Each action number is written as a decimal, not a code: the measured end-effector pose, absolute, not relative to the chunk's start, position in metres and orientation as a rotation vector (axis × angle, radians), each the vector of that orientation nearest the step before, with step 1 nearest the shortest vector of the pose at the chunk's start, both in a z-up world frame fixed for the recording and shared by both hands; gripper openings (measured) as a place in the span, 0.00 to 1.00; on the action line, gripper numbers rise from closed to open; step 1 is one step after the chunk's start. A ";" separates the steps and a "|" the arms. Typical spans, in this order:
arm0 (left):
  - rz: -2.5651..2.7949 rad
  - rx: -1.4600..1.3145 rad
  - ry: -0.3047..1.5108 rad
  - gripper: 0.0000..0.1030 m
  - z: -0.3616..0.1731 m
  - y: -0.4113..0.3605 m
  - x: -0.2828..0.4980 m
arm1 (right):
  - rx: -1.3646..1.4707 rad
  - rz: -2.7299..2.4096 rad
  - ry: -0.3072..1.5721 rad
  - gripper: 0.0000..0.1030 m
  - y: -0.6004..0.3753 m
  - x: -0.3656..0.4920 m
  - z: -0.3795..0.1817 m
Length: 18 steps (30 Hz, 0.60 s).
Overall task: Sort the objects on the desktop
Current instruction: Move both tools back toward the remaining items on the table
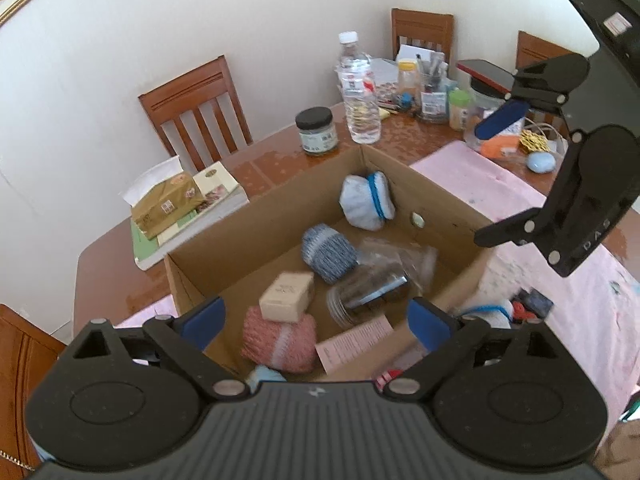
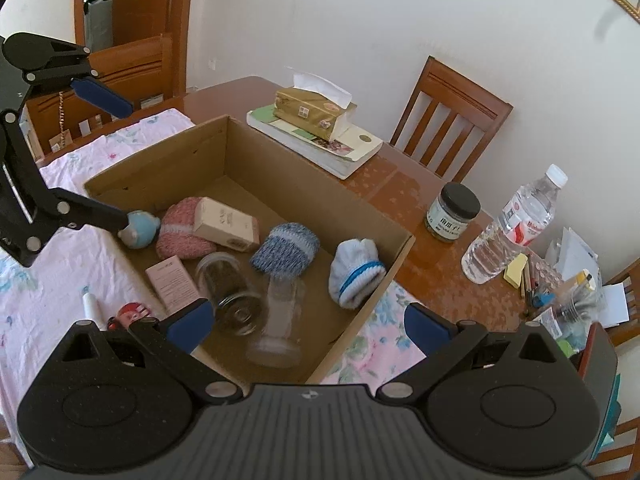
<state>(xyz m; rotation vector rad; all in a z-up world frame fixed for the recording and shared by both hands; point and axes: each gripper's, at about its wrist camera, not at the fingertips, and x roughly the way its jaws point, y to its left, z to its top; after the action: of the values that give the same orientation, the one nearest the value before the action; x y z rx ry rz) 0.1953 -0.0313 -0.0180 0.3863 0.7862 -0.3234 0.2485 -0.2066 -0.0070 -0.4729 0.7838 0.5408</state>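
Observation:
An open cardboard box [image 1: 400, 168] [image 2: 224, 132] lies on the pink cloth. It holds a white sock with a blue band [image 1: 366, 200] [image 2: 354, 276], a blue knit roll [image 1: 328, 254] [image 2: 286, 250], a pink knit roll [image 1: 280, 340] [image 2: 178, 232], a beige carton [image 1: 286, 298] [image 2: 228, 222], two glass jars [image 1: 372, 288] [image 2: 236, 292] on their sides and a pink leaflet [image 2: 172, 280]. My left gripper [image 1: 316, 324] [image 2: 116, 160] hovers open over the box's near end, one fingertip beside a light blue figurine [image 2: 140, 228]. My right gripper [image 2: 310, 326] [image 1: 492, 176] hangs open above the jars, holding nothing.
A tissue pack [image 2: 314, 110] rests on a book [image 2: 348, 152] beyond the box. A black-lidded jar [image 2: 454, 212] and a water bottle [image 2: 512, 228] stand on the wooden table [image 2: 400, 196]. Pens, notes and jars crowd the table's end. A white tube [image 2: 90, 306] and a red toy [image 2: 130, 314] lie on the cloth. Wooden chairs surround the table.

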 end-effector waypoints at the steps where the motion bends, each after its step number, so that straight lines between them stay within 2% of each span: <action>1: -0.323 0.388 0.787 0.95 -0.019 -0.032 0.192 | -0.470 0.541 0.779 1.00 -0.207 0.243 -0.007; 11: -0.321 0.332 0.784 0.98 -0.025 -0.024 0.152 | -0.436 0.533 0.761 1.00 -0.215 0.203 -0.009; 18: -0.311 0.296 0.828 0.99 -0.049 -0.021 0.134 | -0.365 0.520 0.795 1.00 -0.223 0.183 -0.022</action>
<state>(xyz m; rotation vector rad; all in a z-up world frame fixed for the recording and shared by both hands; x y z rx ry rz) 0.1335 -0.0213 -0.0492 0.2965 0.8279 -0.3114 0.1829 -0.2230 -0.0217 -0.3654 0.7949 0.5197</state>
